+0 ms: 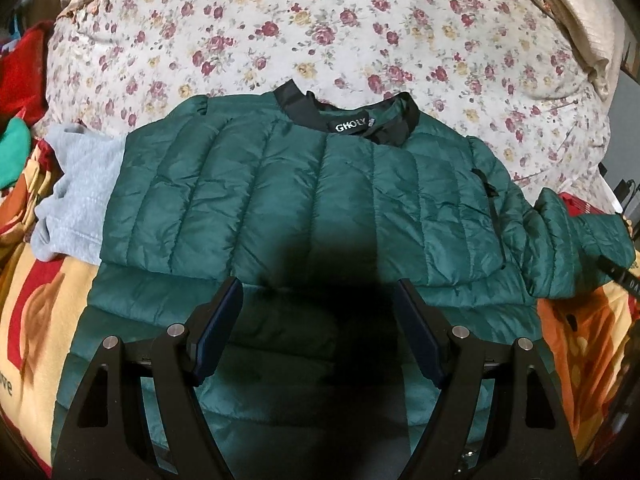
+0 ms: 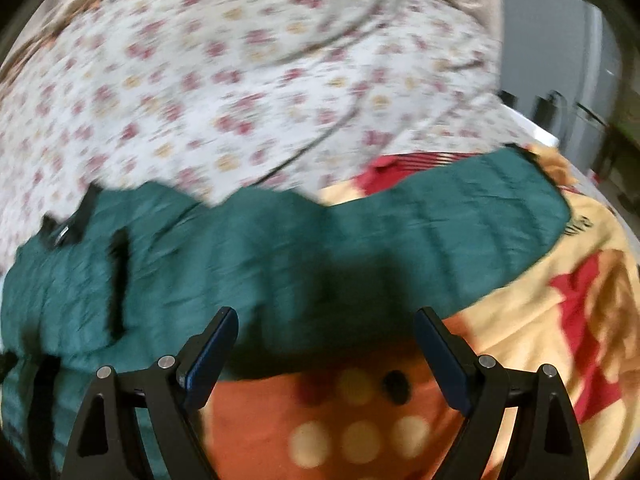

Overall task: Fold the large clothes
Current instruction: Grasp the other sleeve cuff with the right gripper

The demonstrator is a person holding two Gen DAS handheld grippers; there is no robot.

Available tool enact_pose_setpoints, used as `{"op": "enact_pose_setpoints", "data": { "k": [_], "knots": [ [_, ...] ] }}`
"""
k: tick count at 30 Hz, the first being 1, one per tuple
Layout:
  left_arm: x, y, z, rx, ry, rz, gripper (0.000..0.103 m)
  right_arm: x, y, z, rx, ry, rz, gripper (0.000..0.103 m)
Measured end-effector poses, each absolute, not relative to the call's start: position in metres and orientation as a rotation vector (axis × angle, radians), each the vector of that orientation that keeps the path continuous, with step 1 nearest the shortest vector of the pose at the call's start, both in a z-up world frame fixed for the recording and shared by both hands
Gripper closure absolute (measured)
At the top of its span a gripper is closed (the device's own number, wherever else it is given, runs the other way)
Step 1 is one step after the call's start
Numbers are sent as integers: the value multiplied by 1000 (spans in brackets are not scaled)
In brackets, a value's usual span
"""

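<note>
A dark green quilted jacket [image 1: 304, 200] with a black collar [image 1: 360, 114] lies spread on the bed, its left side folded over the body. Its right sleeve [image 1: 576, 240] stretches out to the right. My left gripper [image 1: 320, 292] is open and empty, hovering over the jacket's lower middle. In the blurred right wrist view the sleeve [image 2: 440, 216] lies across a patterned blanket. My right gripper [image 2: 326, 320] is open and empty, just in front of the sleeve's near edge.
A floral quilt [image 1: 320, 32] covers the bed behind the jacket. A grey garment [image 1: 76, 200] lies at the jacket's left. A yellow, red and orange blanket [image 2: 520, 320] lies under the jacket. Red and green clothes [image 1: 20, 92] are piled at far left.
</note>
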State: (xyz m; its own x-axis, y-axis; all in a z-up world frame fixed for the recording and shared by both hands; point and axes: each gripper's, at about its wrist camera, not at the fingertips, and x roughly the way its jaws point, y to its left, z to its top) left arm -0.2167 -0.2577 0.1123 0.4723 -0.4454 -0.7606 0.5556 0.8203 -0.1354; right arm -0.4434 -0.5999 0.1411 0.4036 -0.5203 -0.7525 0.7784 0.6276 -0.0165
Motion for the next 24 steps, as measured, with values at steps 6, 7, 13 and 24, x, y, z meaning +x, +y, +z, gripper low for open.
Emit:
{"op": "enact_pose_setpoints", "data": {
  "k": [6,7,13,24],
  "knots": [
    [-211,-255,109,140,901,-611,25,-481,-656,142,461,746,-1006,15],
    [-211,-254,109,141,900,-611,25,-488,-668,141,485,736,-1037,15],
    [-203,-239,118,145,869,-594,25,-511,-728,130,598,718,-1140,13],
    [-177,-197,123,96,875,-520,25,-513,-725,160,608,601,-953,88]
  ]
}}
